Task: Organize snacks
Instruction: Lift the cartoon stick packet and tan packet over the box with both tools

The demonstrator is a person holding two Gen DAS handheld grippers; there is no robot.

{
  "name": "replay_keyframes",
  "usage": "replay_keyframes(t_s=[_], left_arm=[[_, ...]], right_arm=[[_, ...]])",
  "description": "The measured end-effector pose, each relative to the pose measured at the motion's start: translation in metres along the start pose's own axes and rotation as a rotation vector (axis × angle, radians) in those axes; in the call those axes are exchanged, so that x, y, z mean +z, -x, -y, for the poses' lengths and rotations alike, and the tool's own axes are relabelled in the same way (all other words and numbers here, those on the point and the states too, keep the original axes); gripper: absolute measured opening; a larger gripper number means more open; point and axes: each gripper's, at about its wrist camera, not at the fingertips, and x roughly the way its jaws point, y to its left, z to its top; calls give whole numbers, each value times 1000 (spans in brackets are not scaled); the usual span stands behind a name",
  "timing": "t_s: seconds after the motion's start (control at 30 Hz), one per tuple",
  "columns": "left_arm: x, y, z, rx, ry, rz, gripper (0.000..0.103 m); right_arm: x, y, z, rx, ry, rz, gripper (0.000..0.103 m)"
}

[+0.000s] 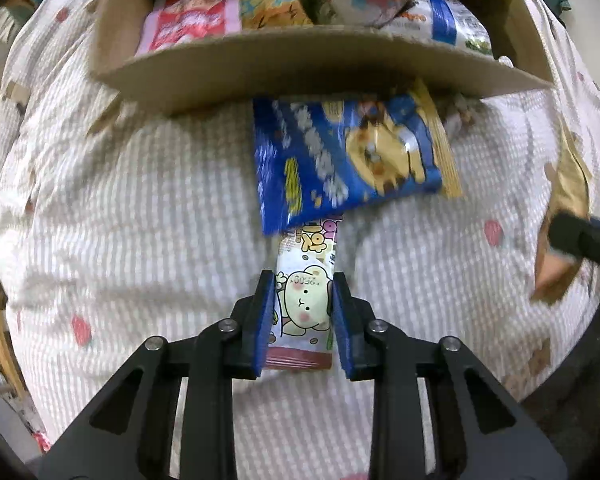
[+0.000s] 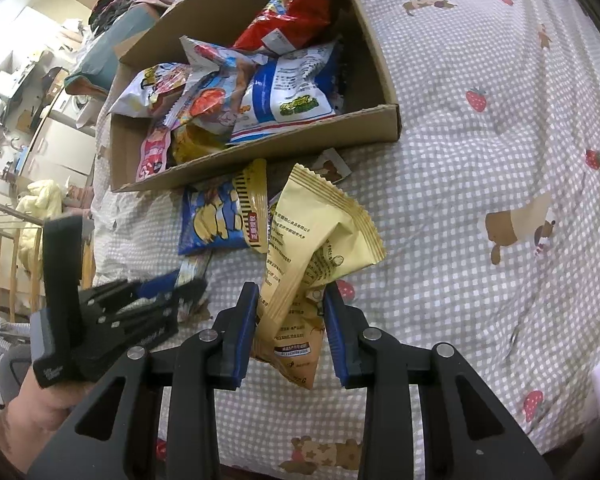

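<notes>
Left hand-held gripper [image 1: 303, 280] clamps a bear-print packet [image 1: 306, 304] over checked bedding [image 1: 140, 200], beside a cardboard box [image 1: 260, 68]

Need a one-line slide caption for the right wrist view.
Right gripper holds a yellow packet above the checked sheet, short of the cardboard box of snacks.

The far end of the cartoon-bear snack stick [image 1: 306, 300] runs under the blue snack bag [image 1: 340, 156], whose print is smeared by blur. That bag's top edge slips beneath the near wall of the cardboard box [image 1: 300, 68]. The box's far end is cut off by the frame. Right of the box, the other gripper [image 1: 584, 240] shows only a dark tip at the edge.
</notes>
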Motion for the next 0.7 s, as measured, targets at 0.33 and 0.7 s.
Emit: replay_keyframes(t_s=[0.33,0.7], left_arm=[[-56,95,-13,77,86,203,23],[14,144,-25,85,195,367,23]], right_arm=[[3,25,-13,80,19,51,34],[6,49,-27,136,65,106,34]])
